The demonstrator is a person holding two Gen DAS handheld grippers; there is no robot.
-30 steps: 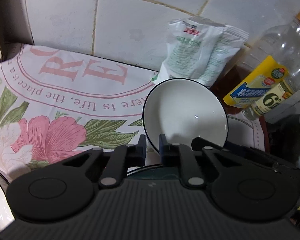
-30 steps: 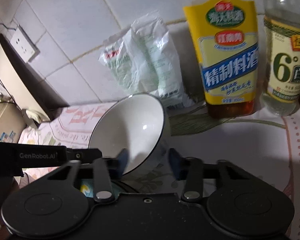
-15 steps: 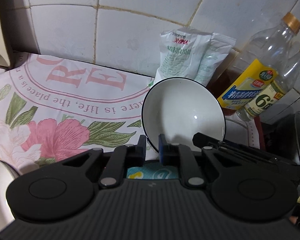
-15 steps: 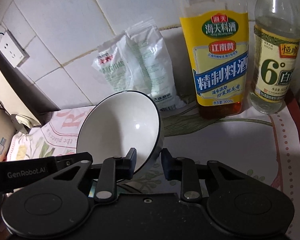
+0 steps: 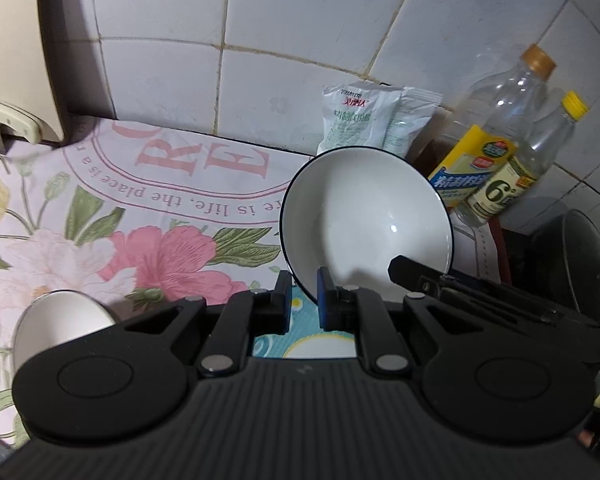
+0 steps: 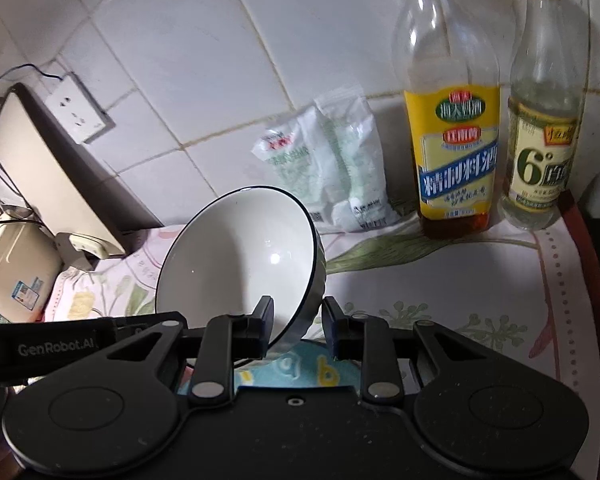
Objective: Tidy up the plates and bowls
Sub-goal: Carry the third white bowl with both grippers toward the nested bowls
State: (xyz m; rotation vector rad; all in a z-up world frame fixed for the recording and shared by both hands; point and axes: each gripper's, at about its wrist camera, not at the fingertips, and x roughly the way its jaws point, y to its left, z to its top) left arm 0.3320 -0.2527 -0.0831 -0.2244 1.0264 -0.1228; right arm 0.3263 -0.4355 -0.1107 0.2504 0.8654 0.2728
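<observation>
A white bowl (image 5: 364,220) with a dark rim hangs tilted above the floral cloth, its opening turned toward both cameras. My left gripper (image 5: 303,298) is shut on the thin near rim. My right gripper (image 6: 298,320) is shut on the bowl (image 6: 244,252), one pad inside and one against the outer wall. The right gripper's black body (image 5: 480,286) reaches in from the right in the left wrist view. The left gripper's body (image 6: 80,344) comes in from the left in the right wrist view. Under the bowl lies a blue patterned dish (image 6: 300,368), mostly hidden.
A pale round plate (image 5: 56,324) lies on the floral cloth (image 5: 100,200) at lower left. A white packet (image 6: 332,172) and two bottles (image 6: 452,120) (image 6: 544,120) stand against the tiled wall. A dark pan (image 5: 580,256) sits at the right, a cream appliance (image 6: 12,264) at the left.
Both grippers have risen with the bowl, so more of the wall and the bottles shows. The right gripper's fingers closed in onto the bowl's wall. The pale plate at lower left came further into view.
</observation>
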